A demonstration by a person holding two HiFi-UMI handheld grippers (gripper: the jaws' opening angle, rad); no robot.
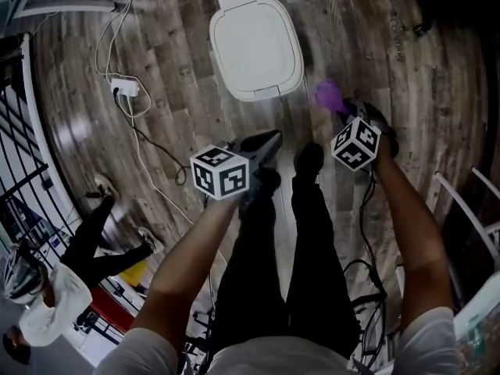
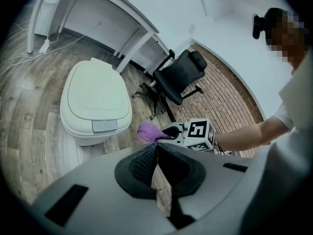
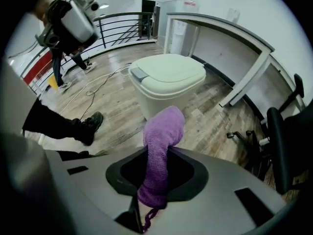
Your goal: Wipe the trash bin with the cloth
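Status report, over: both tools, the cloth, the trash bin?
Left tool shut, empty. Right tool shut on purple cloth. Trash bin lid down, cloth not yet touching it. Cable on floor beside bin, off the path.

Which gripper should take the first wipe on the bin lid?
Right. The right gripper is shut on the purple terry cloth, pointed at the white lidded plastic trash bin. The left gripper is shut and empty.

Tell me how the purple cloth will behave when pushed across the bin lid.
The purple terry cloth curls over past the jaws, so it is probably floppy and light. Its nubby pile should drag, not slip, on the smooth white plastic trash bin.
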